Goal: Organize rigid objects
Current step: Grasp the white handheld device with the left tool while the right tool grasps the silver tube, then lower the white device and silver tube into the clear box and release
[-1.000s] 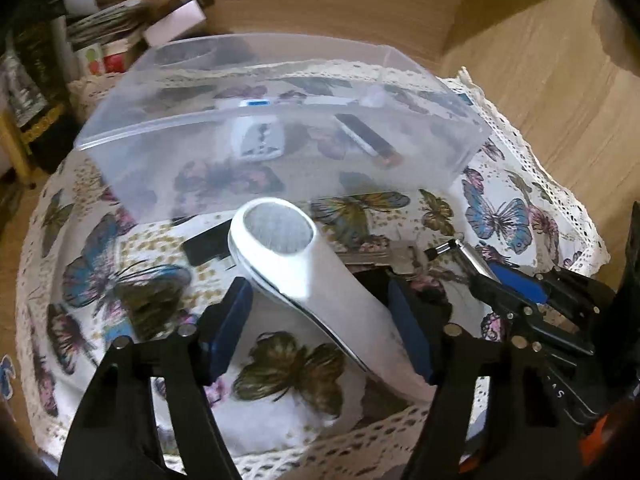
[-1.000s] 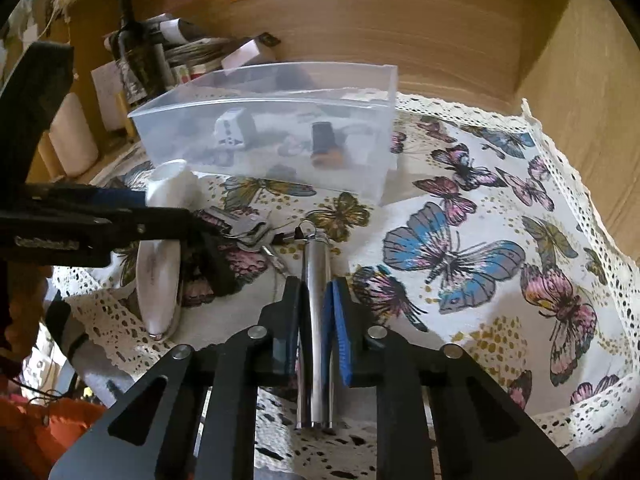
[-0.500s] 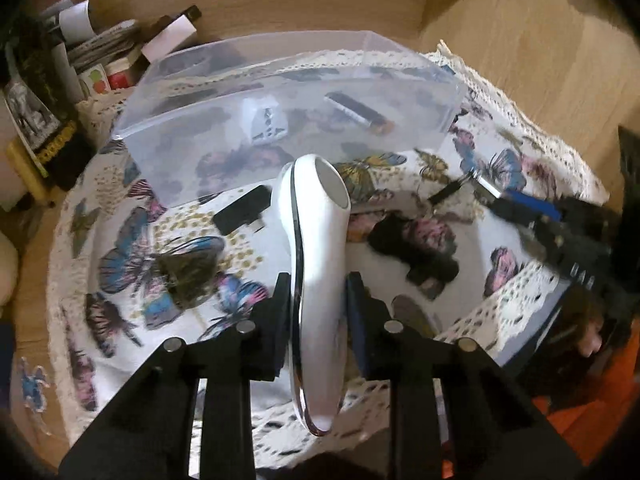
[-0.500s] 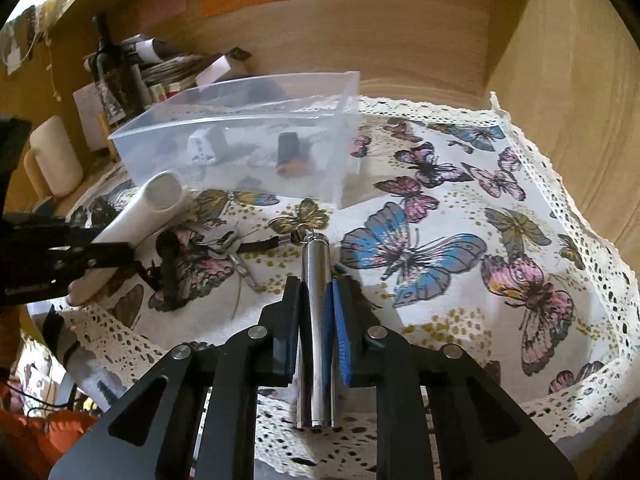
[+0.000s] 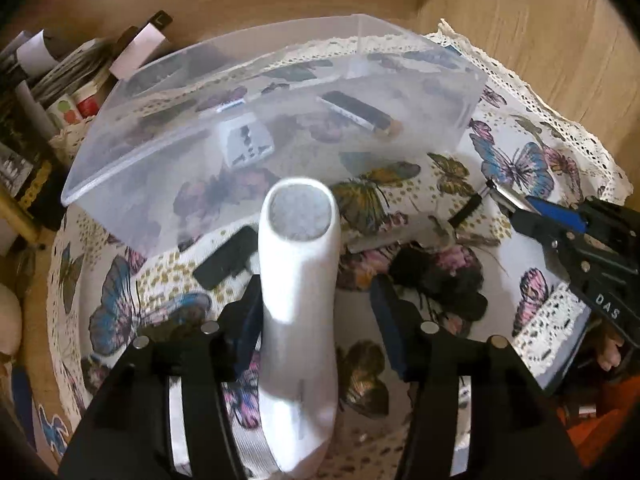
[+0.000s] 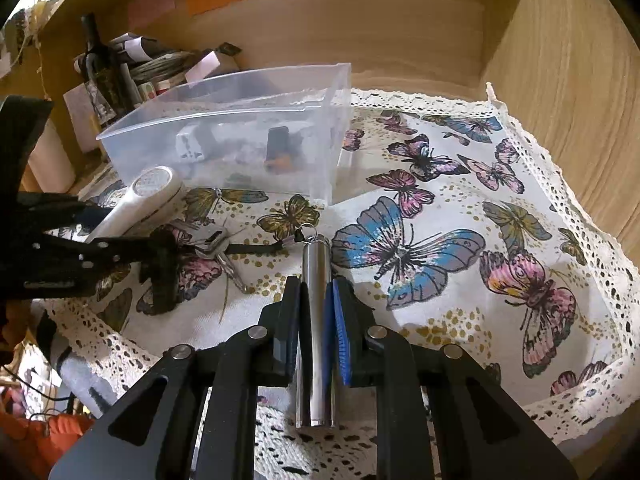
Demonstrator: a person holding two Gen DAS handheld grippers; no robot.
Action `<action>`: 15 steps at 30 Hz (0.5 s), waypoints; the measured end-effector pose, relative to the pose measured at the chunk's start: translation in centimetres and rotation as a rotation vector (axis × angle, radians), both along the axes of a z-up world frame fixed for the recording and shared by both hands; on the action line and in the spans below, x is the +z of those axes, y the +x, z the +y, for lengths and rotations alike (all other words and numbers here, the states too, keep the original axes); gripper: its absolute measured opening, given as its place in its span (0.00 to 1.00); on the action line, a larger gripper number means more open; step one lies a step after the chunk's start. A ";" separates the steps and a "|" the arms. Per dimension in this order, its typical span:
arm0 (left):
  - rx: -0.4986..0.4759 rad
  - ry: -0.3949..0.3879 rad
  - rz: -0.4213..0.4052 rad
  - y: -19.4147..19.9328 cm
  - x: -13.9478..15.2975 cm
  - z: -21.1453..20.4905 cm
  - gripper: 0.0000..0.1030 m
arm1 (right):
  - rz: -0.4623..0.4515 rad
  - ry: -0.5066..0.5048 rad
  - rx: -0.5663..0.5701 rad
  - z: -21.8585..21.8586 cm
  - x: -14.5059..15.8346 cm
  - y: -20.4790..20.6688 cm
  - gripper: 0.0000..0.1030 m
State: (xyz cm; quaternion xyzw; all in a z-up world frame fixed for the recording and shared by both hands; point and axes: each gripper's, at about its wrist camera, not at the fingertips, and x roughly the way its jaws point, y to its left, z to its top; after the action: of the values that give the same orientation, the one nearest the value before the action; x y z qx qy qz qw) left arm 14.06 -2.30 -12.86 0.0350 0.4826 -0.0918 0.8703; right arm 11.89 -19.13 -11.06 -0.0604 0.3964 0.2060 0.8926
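Note:
A white handheld device (image 5: 298,280) with a round mesh head lies between the jaws of my left gripper (image 5: 316,308); the left finger touches it and the right finger stands apart. It also shows in the right wrist view (image 6: 140,200). My right gripper (image 6: 316,304) is shut on a silver metal cylinder (image 6: 316,320) with a key ring, held above the butterfly cloth. A clear plastic bin (image 5: 272,120) stands behind, holding a white plug adapter (image 5: 246,142) and a black lighter (image 5: 360,112); the bin shows in the right wrist view (image 6: 240,144) too.
A black USB stick (image 5: 226,256) lies by the bin. A bunch of keys (image 6: 216,248) on a black strap and a dark fuzzy item (image 5: 436,280) lie mid-cloth. Bottles and boxes (image 6: 120,68) crowd the back left. Wooden walls (image 6: 560,80) close the back and right.
My left gripper, shut on the white device half a second ago, has widened its jaws; the device has turned so its mesh head faces the camera. The right gripper has risen slightly with the cylinder.

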 end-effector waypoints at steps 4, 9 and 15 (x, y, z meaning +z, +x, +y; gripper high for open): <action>-0.002 -0.001 -0.028 0.1 -0.1 0.1 0.40 | -0.013 -0.017 0.010 0.5 -0.2 0.0 0.14; 0.008 -0.004 -0.048 -0.3 0.0 0.3 0.35 | -0.025 0.000 0.010 0.6 0.3 -0.2 0.14; 0.039 -0.056 -0.090 -1.7 1.3 1.5 0.35 | -0.081 0.027 0.003 0.7 2.4 -0.8 0.14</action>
State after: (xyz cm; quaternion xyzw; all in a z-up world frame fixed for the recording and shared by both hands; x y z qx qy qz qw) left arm 12.36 -0.81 -11.59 0.0055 0.4406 -0.0867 0.8935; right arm 11.10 -18.47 -8.70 -0.0574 0.3573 0.2100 0.9083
